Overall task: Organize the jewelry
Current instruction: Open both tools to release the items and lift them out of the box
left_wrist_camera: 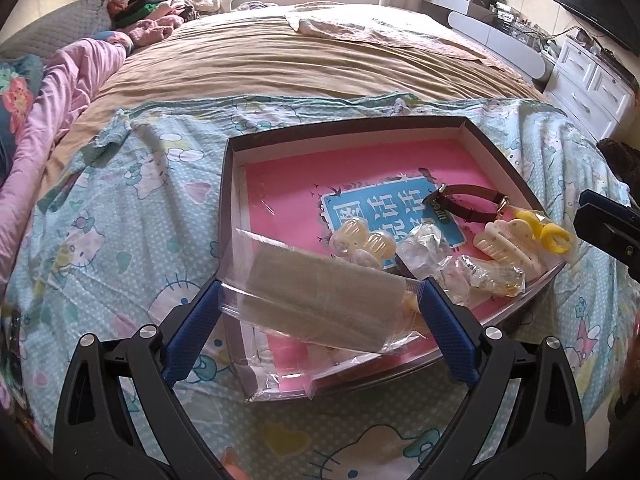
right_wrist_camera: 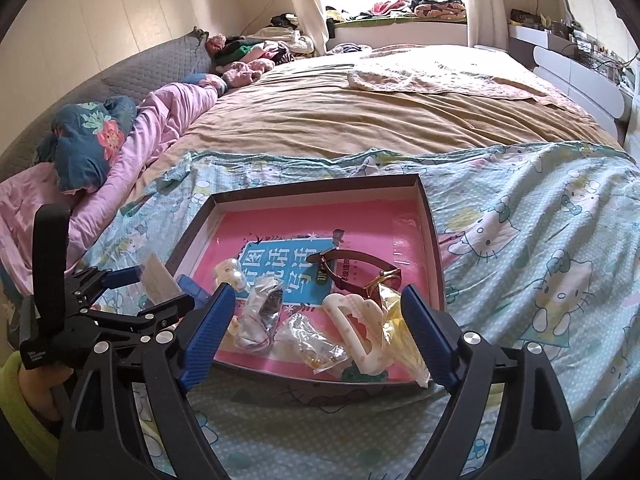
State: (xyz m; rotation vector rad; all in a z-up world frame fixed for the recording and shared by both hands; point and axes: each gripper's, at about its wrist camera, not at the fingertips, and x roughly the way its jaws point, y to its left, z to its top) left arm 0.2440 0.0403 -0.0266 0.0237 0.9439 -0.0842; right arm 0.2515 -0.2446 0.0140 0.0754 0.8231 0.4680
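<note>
**Q:** Two hazards seem likely; which is greater?

**A:** Spillage. The shallow dark cardboard tray with pink lining [left_wrist_camera: 472, 126] rests on soft bedding, so pressing its near wall could tip it and scatter the cream plastic hair claw [right_wrist_camera: 360, 330] and brown leather-strap watch [right_wrist_camera: 356, 270]. Lesser: the clear plastic sleeve holding a grey card [left_wrist_camera: 320, 300] is slick and could slide free.

**Q:** Gripper poses?

**A:** Left gripper [left_wrist_camera: 320, 304] is pitched down over the tray's near-left corner, fingers spread wide yet pinching the sleeve's edges. Right gripper [right_wrist_camera: 316, 328] hovers at the near edge, fingers wide apart, holding nothing.

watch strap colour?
Dark brown, with a gold-toned case; the watch lies in the box. Best seen from the right wrist.
</note>
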